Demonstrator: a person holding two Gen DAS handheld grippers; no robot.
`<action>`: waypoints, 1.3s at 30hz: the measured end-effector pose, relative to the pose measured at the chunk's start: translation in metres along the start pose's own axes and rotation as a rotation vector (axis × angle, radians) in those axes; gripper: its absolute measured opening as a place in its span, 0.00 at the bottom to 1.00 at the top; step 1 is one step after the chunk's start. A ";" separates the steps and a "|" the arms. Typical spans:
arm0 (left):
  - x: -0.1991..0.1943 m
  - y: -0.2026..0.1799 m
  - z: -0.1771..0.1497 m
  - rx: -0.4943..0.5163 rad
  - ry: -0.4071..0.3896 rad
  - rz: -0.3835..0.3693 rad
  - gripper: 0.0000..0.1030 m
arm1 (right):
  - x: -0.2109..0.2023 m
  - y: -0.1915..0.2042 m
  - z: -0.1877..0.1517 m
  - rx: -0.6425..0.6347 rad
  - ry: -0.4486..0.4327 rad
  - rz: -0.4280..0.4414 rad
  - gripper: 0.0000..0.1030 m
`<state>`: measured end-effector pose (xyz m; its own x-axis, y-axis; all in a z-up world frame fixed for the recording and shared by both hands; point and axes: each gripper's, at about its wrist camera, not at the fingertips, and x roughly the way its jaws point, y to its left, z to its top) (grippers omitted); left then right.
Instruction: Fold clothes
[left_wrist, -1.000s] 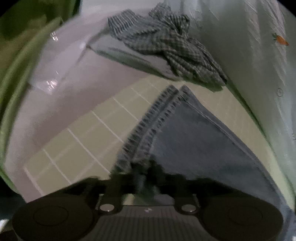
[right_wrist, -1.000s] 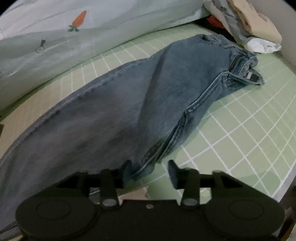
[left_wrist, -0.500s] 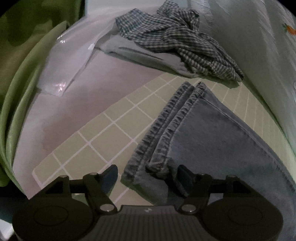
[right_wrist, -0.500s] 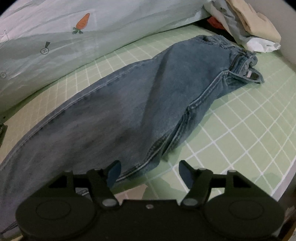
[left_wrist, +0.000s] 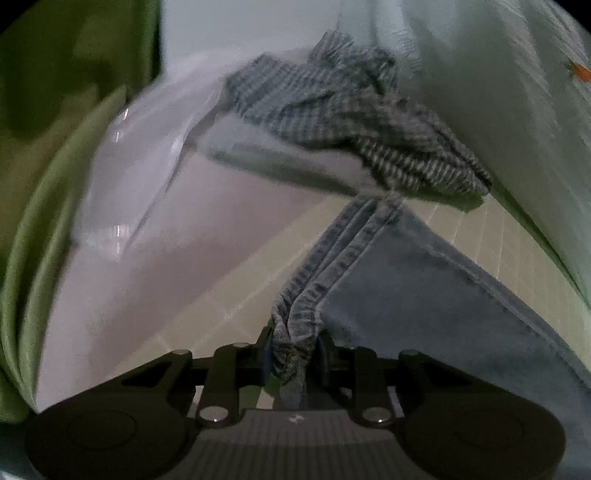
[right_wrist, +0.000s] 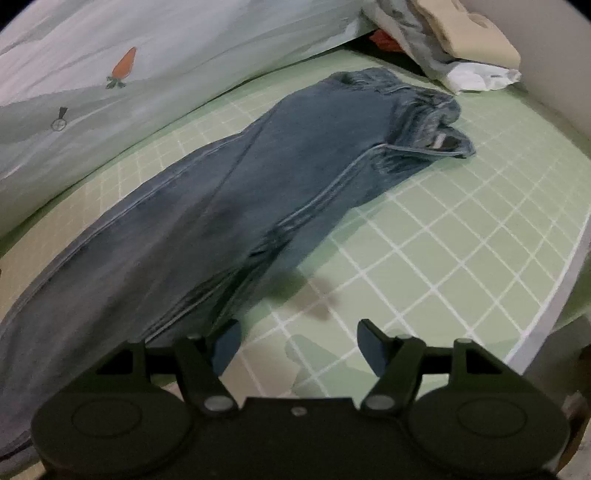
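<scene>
Blue jeans lie folded lengthwise on a green gridded mat, waistband at the far right. In the left wrist view the stacked leg hems run up from my left gripper, which is shut on the bunched hem corner and holds it lifted. My right gripper is open and empty, just above the mat beside the jeans' near edge at mid-leg.
A checked shirt lies crumpled on a folded pale garment beyond the hems. A pale quilt with carrot prints borders the mat's far side. A pile of clothes sits at the far right corner. Green fabric hangs at left.
My left gripper has closed on the jeans' hem corner and raised it. My right gripper has opened wider and drawn back off the jeans' edge.
</scene>
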<state>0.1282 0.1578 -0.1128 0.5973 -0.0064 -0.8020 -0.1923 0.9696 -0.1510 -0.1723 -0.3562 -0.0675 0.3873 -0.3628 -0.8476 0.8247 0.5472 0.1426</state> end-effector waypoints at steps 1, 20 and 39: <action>-0.005 -0.007 0.002 0.033 -0.018 -0.004 0.24 | 0.000 -0.003 0.000 0.006 0.002 -0.002 0.68; -0.071 -0.271 -0.093 0.422 -0.049 -0.394 0.20 | 0.018 -0.093 0.063 0.012 0.010 0.037 0.68; -0.091 -0.249 -0.117 0.079 -0.067 -0.243 0.76 | 0.077 -0.114 0.122 -0.034 0.038 0.080 0.71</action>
<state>0.0310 -0.1112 -0.0697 0.6693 -0.2280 -0.7072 0.0231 0.9577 -0.2869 -0.1861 -0.5382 -0.0867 0.4345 -0.2885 -0.8532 0.7773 0.5986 0.1935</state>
